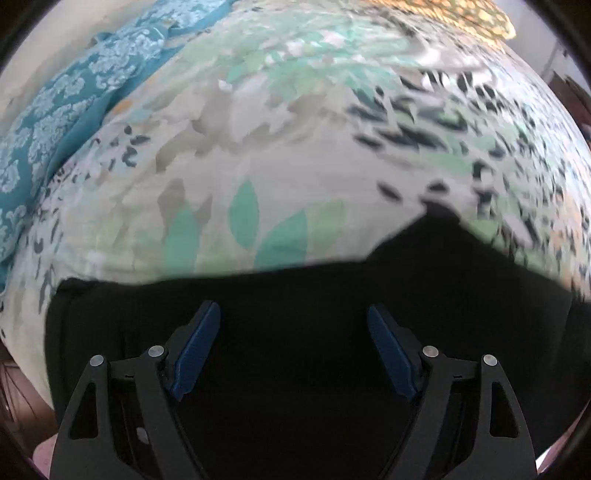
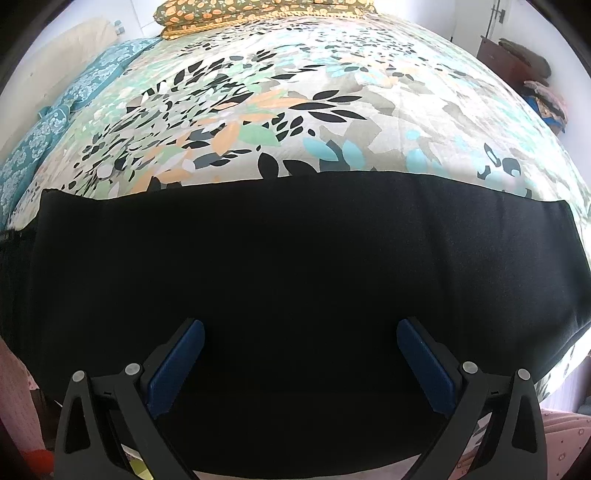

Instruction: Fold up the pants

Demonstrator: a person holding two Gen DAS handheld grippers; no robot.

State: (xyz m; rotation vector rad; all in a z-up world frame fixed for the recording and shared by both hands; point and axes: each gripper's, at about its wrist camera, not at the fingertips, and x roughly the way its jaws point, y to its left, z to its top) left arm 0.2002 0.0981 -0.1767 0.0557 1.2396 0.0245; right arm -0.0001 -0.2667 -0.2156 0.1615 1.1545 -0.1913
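**Pants laid flat on the bed, both claws spread and empty above them**

The black pants (image 2: pixel 295 266) are seen lying as a long, flat band across the near part of the bed (image 2: pixel 332 110), on its leaf-patterned cover. The right claw (image 2: pixel 300 365) is held wide over the middle of the cloth, nothing between its blue pads (image 2: pixel 175 367). The left claw (image 1: pixel 293 350) is likewise held wide and empty above the dark fabric, where an uneven peaked edge (image 1: pixel 439 218) is seen against the cover; that view is blurred.

The step in hand is judged to be between folds: no edge is gripped. For the next move, an end of the band would probably need to be pinched by each claw and carried over the other end.

Ample open cover is left beyond the far edge (image 2: pixel 332 173). A teal blanket (image 2: pixel 74 96) and pillows (image 2: pixel 236 13) lie well apart from the pants.
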